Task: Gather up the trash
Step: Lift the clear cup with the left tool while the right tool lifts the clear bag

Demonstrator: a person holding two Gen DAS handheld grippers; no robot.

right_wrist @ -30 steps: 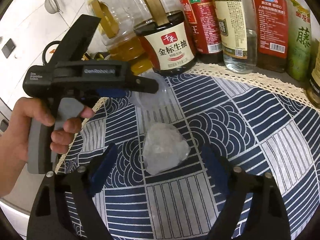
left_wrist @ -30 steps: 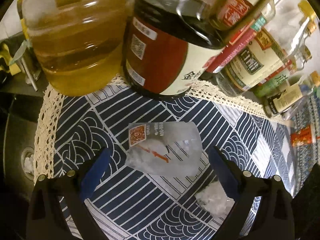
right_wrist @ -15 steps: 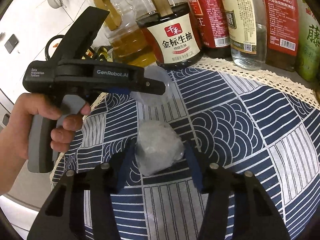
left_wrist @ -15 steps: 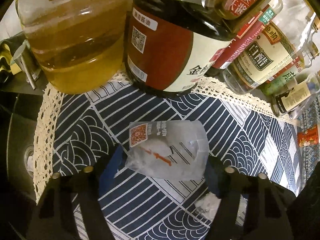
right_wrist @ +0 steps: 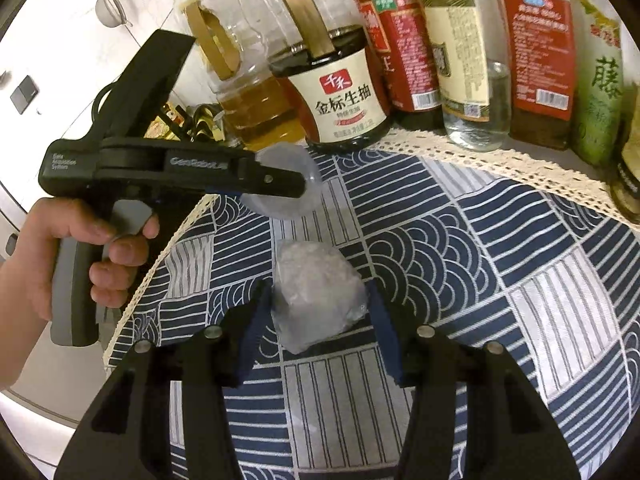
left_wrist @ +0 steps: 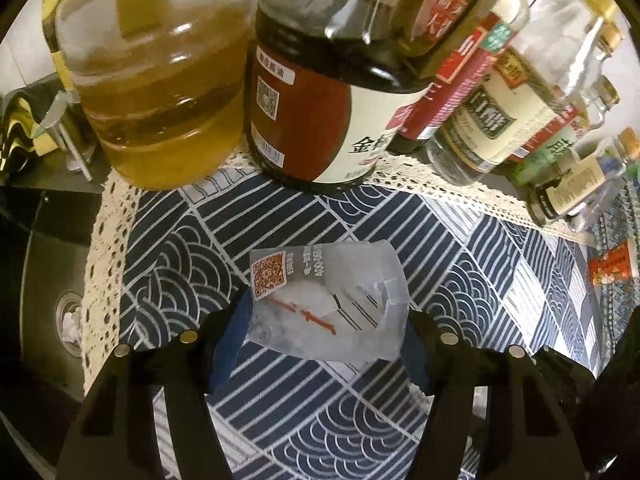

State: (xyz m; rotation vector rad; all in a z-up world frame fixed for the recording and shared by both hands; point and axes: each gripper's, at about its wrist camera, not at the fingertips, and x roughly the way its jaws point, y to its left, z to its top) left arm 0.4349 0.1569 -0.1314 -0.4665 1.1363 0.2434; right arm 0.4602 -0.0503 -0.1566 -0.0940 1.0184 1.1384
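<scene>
Between left fingers [left_wrist: 236, 340], clear wrapper [left_wrist: 326, 306], pinched

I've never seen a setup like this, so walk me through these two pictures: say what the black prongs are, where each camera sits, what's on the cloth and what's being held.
No robot here: a person holds a trigger-operated two-finger gripper in each hand, and a fisheye camera on each one looks along its fingers. The black prongs at the bottom of each picture are those fingers.

In the left wrist view, the left gripper is closing on a clear plastic wrapper printed with an orange code. In the right wrist view, the right gripper pinches a crumpled clear plastic wad; the same view shows the person's hand working the left gripper.

Both scraps lie on a blue-and-white patterned cloth with a lace edge. Behind stand an oil jug, a soy sauce jug and more bottles.
</scene>
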